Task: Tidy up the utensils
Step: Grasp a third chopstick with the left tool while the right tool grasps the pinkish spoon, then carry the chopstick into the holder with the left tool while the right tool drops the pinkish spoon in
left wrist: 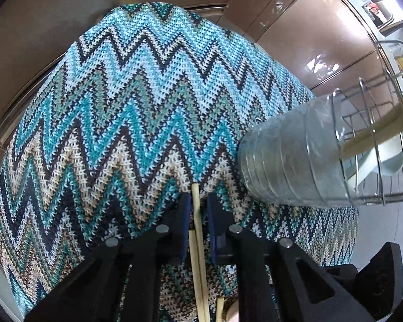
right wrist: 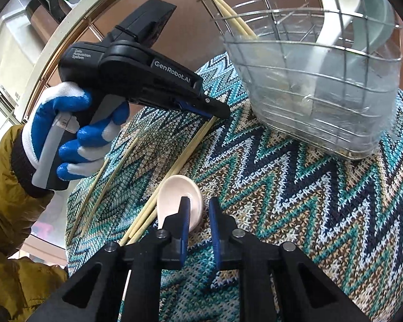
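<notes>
Left gripper point(left wrist: 196, 209) fingers pinch thin, light, stiff chopsticks point(left wrist: 195, 214) at frame bottom centre; right gripper point(right wrist: 198, 212) nearly closed, astride a smooth, breakable white spoon point(right wrist: 172, 198), lower centre.

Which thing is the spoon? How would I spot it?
Find the zigzag blue-and-tan knitted mat. In front of the wire utensil basket, beside the long pale wooden chopsticks, lies the small white ceramic spoon. It alone is round, glossy and scooped; its neighbours are thin straight sticks.
</notes>
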A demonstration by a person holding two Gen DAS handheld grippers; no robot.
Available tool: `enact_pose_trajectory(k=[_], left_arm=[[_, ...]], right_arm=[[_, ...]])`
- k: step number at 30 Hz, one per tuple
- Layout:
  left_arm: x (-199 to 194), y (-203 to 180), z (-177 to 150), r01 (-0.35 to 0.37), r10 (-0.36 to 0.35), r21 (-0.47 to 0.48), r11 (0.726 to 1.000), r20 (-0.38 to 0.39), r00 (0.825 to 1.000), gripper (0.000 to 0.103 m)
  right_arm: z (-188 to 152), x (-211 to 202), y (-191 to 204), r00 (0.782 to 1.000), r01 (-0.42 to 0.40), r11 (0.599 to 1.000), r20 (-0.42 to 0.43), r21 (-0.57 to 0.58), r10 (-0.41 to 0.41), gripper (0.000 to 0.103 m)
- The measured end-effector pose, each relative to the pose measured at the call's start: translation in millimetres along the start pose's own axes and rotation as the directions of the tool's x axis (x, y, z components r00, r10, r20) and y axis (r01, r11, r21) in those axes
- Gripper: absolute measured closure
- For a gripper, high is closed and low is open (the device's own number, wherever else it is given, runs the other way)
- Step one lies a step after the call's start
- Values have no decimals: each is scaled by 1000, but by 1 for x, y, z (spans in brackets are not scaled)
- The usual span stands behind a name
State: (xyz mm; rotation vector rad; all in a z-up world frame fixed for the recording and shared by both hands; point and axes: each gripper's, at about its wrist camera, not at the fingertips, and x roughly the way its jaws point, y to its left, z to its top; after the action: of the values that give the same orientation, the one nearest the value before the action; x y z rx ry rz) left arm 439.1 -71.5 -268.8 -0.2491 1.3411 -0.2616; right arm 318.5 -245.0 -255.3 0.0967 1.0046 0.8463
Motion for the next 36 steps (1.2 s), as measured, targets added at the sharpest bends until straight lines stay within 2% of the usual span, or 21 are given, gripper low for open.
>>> enact_pose_trajectory(k=[4,12,16,22,28,36], left_arm=[[9,-1,-1,-20,20,3,1000,8,1000,97],[11,-4,-9,-23,23,34,999,24,999,98],[5,-3,-10,1,-2,33,999,44,999,98],[-15,3,-22,62,-66,38,997,103,992,99],[-52,7,-41,118,-128,60,991,192,973,99],[-116,5,-86,136,-168,118,984,325,931,99]], right_arm=[[3,5,-3,1000,-18,1000,-16,-7,18,92],[5,16,2,999,-40,998,-37,-46,39,96],[5,21,6,998,-46,997,-46,-64,44,97],[2,10,19,1000,-5,997,-8,-79,4,97],[-3,-12,40,995,80,992,67,-95,-73,97],[-15,-52,73,968,201,975,175,-93,-183,97]])
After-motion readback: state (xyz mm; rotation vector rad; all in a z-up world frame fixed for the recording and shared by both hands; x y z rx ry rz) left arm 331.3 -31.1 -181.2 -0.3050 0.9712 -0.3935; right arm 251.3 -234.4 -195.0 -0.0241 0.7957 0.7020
